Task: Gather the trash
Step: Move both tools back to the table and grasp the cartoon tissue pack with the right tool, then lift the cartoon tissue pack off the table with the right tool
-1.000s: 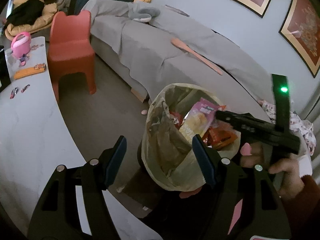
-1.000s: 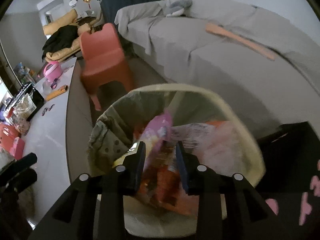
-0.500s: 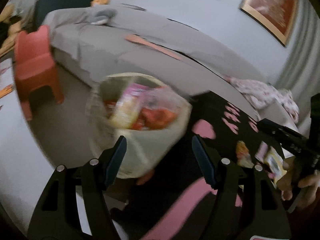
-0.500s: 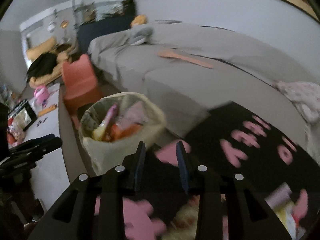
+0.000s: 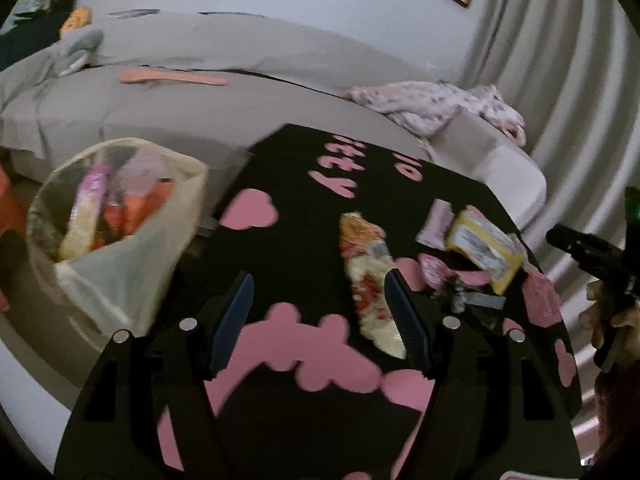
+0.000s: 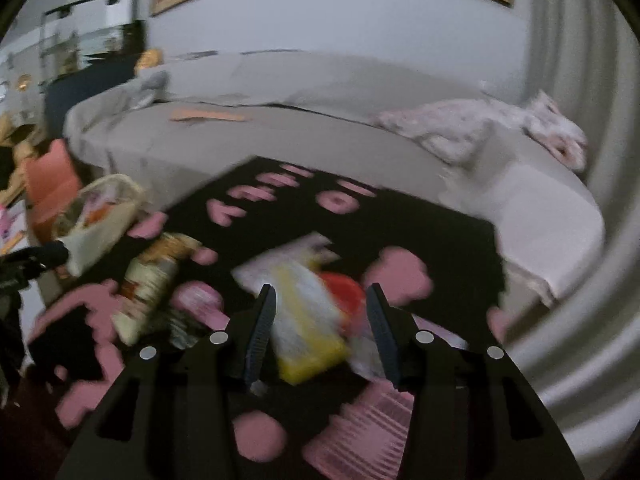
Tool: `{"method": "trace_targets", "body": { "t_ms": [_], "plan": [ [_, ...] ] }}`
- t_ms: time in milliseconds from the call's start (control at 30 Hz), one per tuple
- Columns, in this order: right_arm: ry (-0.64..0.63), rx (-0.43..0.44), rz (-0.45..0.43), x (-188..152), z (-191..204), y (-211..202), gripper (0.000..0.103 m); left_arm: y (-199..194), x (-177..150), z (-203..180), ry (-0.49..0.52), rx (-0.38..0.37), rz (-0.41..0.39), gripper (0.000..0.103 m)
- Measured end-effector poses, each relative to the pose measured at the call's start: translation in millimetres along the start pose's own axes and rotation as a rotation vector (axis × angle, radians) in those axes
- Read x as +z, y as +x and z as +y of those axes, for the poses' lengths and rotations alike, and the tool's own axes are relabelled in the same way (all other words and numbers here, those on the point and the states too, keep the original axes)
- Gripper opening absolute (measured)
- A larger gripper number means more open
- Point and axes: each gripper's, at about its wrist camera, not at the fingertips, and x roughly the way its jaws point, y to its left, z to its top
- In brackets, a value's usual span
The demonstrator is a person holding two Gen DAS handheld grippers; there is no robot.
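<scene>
Wrappers lie scattered on a black rug [image 5: 304, 240] with pink shapes. A long snack bag [image 5: 366, 276] [image 6: 148, 280] lies just ahead of my left gripper [image 5: 320, 300], near its right finger; the jaws are open and hold nothing. A yellow-edged packet [image 5: 482, 254] [image 6: 308, 320] lies under my right gripper [image 6: 318, 312], whose jaws are opening above it without touching. A red lid [image 6: 348, 294] and pink wrappers [image 6: 364, 432] lie beside it. The lined trash bin [image 5: 116, 216] [image 6: 96, 220], full of wrappers, stands at the rug's left edge.
A long grey sofa [image 5: 248, 108] [image 6: 320, 120] curves behind the rug, with a floral cloth [image 5: 436, 100] and an orange strip [image 5: 172, 77] on it. A red chair [image 6: 50, 184] stands behind the bin. A pleated curtain [image 5: 560, 80] hangs at the right.
Both grippers swung right, away from the bin and over the rug's scattered wrappers. The right jaws, narrow above the bin earlier, now stand wider apart. The left jaws kept their width.
</scene>
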Motion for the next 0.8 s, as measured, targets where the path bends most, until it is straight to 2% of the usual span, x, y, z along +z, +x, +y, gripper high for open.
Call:
{"method": "trace_targets", "body": {
  "t_ms": [67, 167, 367, 500, 667, 700, 733, 800],
  "plan": [
    [0.060, -0.025, 0.027, -15.0, -29.1, 2.7, 0.045, 4.9, 0.0, -7.3, 0.012, -0.013, 0.013, 0.064],
    [0.157, -0.016, 0.074, -37.1, -66.3, 13.6, 0.045, 8.7, -1.4, -17.2, 0.036, -0.021, 0.026, 0.064],
    [0.323, 0.010, 0.130, -60.4, -109.7, 54.4, 0.045, 17.2, -0.9, -34.7, 0.083, -0.042, 0.055, 0.064],
    [0.393, 0.061, 0.137, -57.0, -128.1, 74.2, 0.045, 19.5, 0.2, -38.8, 0.091, -0.039, 0.062, 0.064],
    [0.376, 0.096, 0.168, -42.9, -136.2, 93.0, 0.045, 21.4, -0.8, -36.8, 0.086, -0.031, 0.070, 0.064],
    [0.368, 0.102, 0.182, -39.7, -133.7, 95.8, 0.047, 22.2, -1.0, -35.8, 0.082, -0.031, 0.073, 0.064],
    [0.354, 0.111, 0.190, -38.1, -131.5, 97.3, 0.057, 22.6, -1.1, -35.0, 0.078, -0.032, 0.075, 0.064],
    [0.280, 0.138, 0.202, -34.6, -118.6, 100.9, 0.069, 24.4, -1.5, -33.2, 0.068, -0.035, 0.080, 0.064]
  ]
}}
